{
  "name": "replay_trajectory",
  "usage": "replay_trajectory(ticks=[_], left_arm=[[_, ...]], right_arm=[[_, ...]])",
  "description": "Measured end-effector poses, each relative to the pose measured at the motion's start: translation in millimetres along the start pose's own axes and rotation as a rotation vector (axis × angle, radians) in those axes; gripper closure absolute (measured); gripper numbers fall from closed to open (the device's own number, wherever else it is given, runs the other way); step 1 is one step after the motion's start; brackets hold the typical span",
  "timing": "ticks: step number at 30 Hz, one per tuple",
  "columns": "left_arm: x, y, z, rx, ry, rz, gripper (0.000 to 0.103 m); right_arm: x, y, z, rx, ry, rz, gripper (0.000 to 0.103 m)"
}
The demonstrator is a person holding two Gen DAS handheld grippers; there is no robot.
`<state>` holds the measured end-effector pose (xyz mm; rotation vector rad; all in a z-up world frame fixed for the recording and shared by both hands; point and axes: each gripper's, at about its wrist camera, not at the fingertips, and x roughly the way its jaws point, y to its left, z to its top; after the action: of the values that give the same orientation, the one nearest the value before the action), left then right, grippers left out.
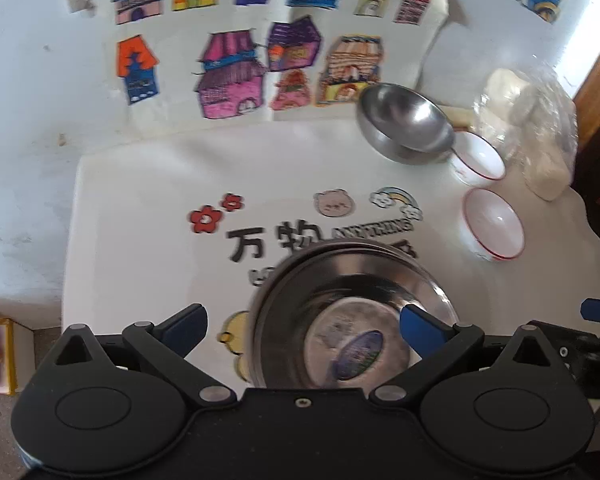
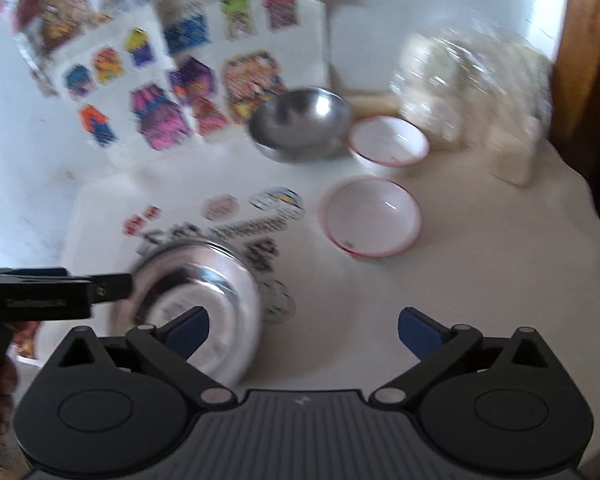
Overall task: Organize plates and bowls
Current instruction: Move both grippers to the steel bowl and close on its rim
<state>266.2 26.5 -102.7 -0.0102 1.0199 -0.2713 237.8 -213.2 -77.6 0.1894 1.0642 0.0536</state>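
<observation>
A steel plate stack (image 1: 352,320) with an oval sticker inside sits on the white cloth, right under my left gripper (image 1: 302,322), which is open and straddles its left rim. The stack shows in the right wrist view (image 2: 204,300) too, blurred. A steel bowl (image 1: 404,122) (image 2: 300,124) stands tilted at the far right. Two white red-rimmed bowls, the far one (image 1: 480,158) (image 2: 388,142) and the near one (image 1: 496,224) (image 2: 374,216), stand beside it. My right gripper (image 2: 302,330) is open and empty over bare cloth, right of the stack.
A clear plastic bag of white blocks (image 1: 536,128) (image 2: 476,96) lies at the far right by a wooden edge. Colourful house drawings (image 1: 252,48) cover the far part of the table. The left gripper's body (image 2: 40,296) enters the right wrist view from the left.
</observation>
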Motion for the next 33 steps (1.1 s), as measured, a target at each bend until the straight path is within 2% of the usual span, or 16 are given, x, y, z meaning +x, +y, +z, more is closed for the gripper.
replay_trajectory(ticks=[6, 11, 21, 26, 33], left_arm=[[2.5, -17.1, 2.6, -0.034, 0.008, -0.042, 0.001], [10.9, -30.9, 7.0, -0.039, 0.015, -0.005, 0.001], [44.5, -53.1, 33.8, -0.187, 0.074, 0.156, 0.001], [63.2, -60.8, 59.5, -0.293, 0.049, 0.231, 0.001], [84.3, -60.9, 104.8, -0.356, -0.019, 0.294, 0.001]], right_arm=[[-5.6, -19.2, 4.0, -0.033, 0.035, -0.127, 0.0], [-5.6, -33.7, 13.2, -0.058, 0.037, -0.162, 0.0], [30.8, -60.2, 62.5, -0.192, 0.043, -0.084, 0.0], [53.0, -74.0, 94.0, -0.265, 0.03, -0.046, 0.0], [80.5, -69.0, 139.4, -0.368, -0.009, 0.061, 0.0]])
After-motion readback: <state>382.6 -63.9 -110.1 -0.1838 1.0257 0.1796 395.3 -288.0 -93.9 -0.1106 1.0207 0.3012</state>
